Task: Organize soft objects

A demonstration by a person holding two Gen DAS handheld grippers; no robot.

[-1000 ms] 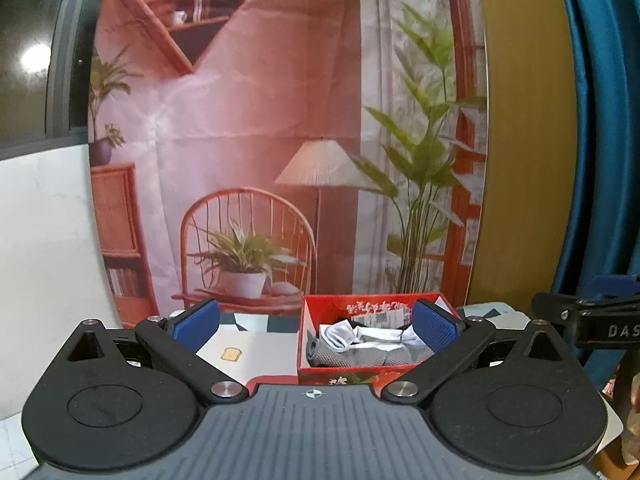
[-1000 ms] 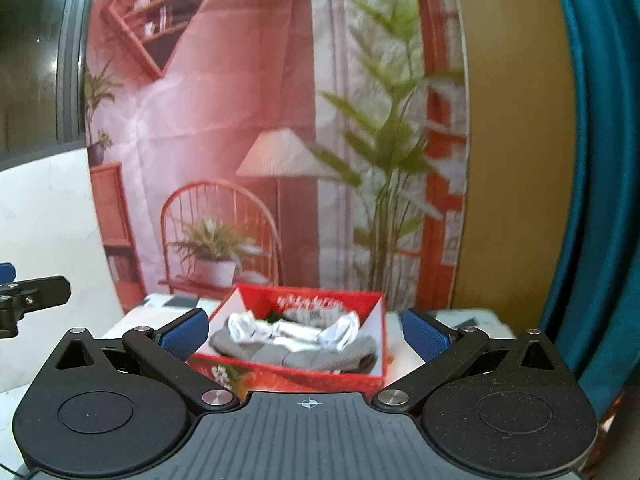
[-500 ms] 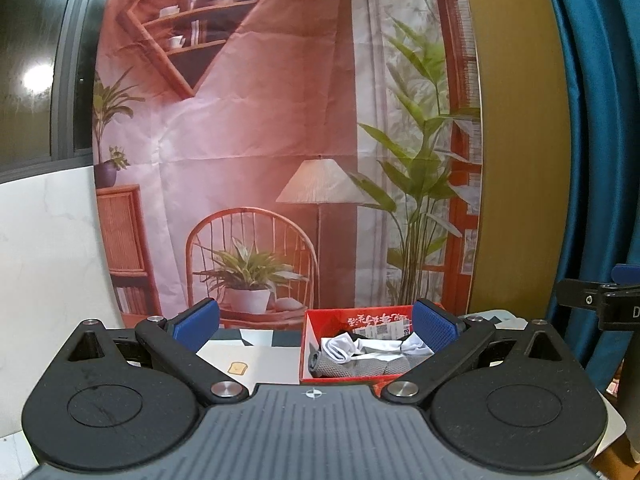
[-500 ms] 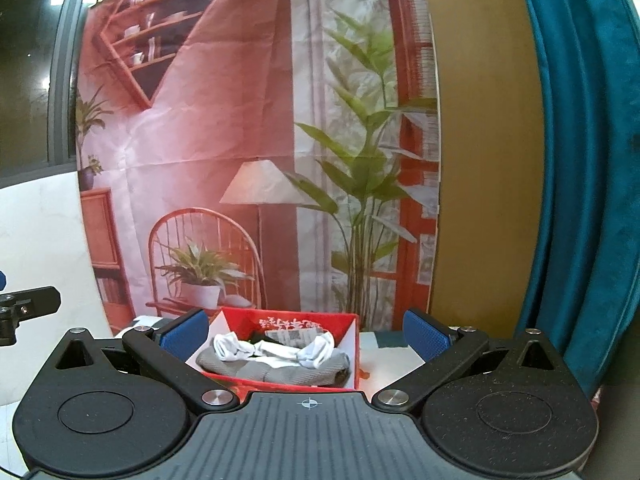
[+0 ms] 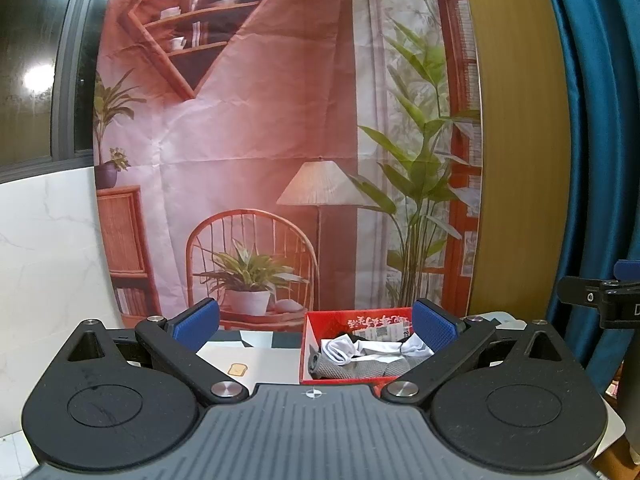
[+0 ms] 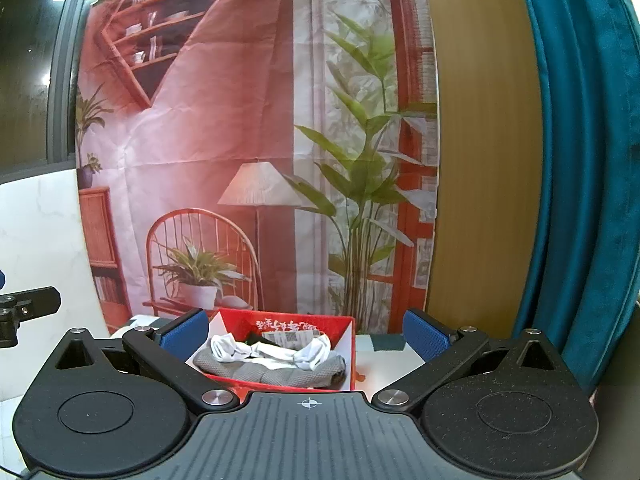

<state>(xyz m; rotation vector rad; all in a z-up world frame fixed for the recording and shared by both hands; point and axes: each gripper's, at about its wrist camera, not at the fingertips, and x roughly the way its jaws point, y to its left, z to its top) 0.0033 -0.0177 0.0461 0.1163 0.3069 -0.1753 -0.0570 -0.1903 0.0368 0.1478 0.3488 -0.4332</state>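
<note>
A red box stands on the table and holds a grey sock with a white sock lying on top. In the right wrist view the red box holds the grey sock and the white sock. My left gripper is open and empty, pulled back from the box. My right gripper is open and empty, also back from the box. Part of the right gripper shows at the right edge of the left wrist view.
The white table top carries a small toast sticker. A printed backdrop hangs behind the table. A blue curtain hangs on the right, and a white marble wall stands on the left.
Both grippers have drawn back and tilted up from the red box, which now looks smaller and lower in both views. Both stay open and empty.
</note>
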